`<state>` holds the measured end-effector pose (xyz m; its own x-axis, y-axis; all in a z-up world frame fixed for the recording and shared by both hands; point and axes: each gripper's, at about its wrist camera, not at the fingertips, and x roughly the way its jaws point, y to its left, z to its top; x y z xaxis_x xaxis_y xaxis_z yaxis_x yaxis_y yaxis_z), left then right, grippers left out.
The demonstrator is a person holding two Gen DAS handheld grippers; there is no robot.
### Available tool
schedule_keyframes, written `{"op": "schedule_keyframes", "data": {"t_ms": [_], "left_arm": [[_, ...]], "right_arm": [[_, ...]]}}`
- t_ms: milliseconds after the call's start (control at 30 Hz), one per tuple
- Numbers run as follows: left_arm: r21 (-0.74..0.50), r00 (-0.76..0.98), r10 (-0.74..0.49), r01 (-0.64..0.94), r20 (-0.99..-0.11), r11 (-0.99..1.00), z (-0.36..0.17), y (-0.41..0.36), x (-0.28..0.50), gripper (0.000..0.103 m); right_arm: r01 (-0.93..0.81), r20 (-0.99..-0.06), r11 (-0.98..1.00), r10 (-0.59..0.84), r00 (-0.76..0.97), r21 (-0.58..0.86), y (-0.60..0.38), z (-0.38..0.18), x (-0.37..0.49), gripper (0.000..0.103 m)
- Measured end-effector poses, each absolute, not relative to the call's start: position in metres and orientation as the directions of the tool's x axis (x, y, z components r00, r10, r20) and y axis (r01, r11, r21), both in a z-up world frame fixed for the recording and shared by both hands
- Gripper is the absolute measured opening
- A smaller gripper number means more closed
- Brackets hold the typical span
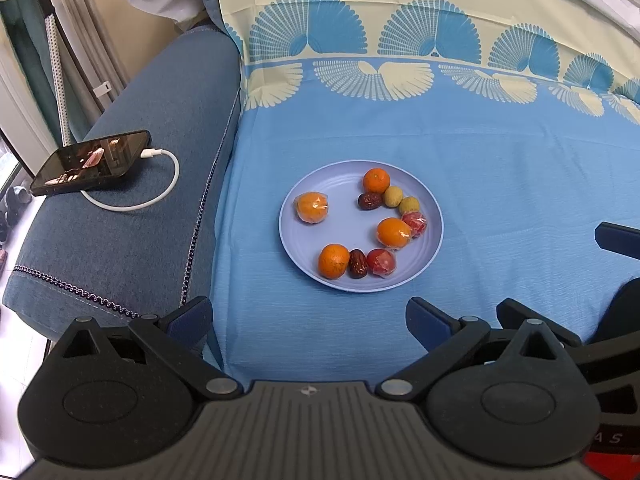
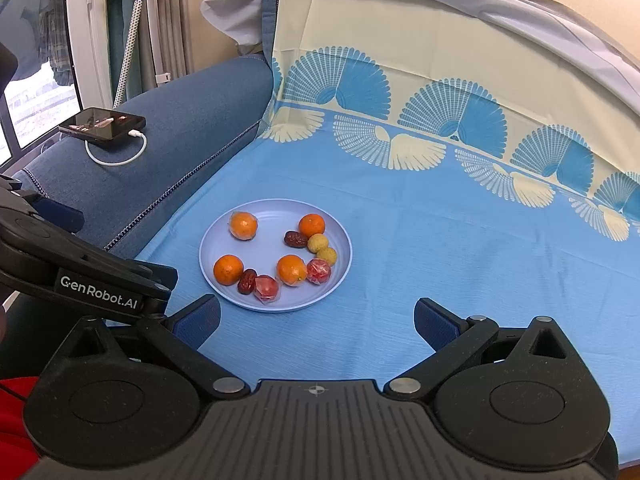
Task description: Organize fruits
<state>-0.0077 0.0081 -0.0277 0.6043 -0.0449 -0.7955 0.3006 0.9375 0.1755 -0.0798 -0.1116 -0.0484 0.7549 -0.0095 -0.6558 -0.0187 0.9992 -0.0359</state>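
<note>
Left wrist view shows your left gripper [image 1: 310, 320] with fingers spread wide and nothing between them, short of the plate [image 1: 424, 264]. Your right gripper [image 2: 318, 322] is likewise spread and empty. All the fruit sits on the plate: a wrapped orange [image 1: 312, 208] alone at 9 o'clock, a bare orange [image 1: 376, 180] at 12 touching a date [image 1: 370, 201], and another orange [image 1: 333, 261], a date and a wrapped red fruit [image 1: 381, 262] in a row near 6. A phone [image 1: 90, 162] lies on the armrest at 10 o'clock.
</note>
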Motion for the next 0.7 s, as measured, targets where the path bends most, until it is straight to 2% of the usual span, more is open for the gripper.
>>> {"op": "schedule_keyframes", "data": {"t_ms": [700], "left_arm": [[0.180,0.606,-0.041,0.299,-0.795,0.937,-0.0276,0.0074,-0.0083,0.103]], "right_arm": [[-0.022,-0.656,0.999,-0.006,0.755,-0.034,-0.1125,-0.0487,-0.0796,0.102]]}}
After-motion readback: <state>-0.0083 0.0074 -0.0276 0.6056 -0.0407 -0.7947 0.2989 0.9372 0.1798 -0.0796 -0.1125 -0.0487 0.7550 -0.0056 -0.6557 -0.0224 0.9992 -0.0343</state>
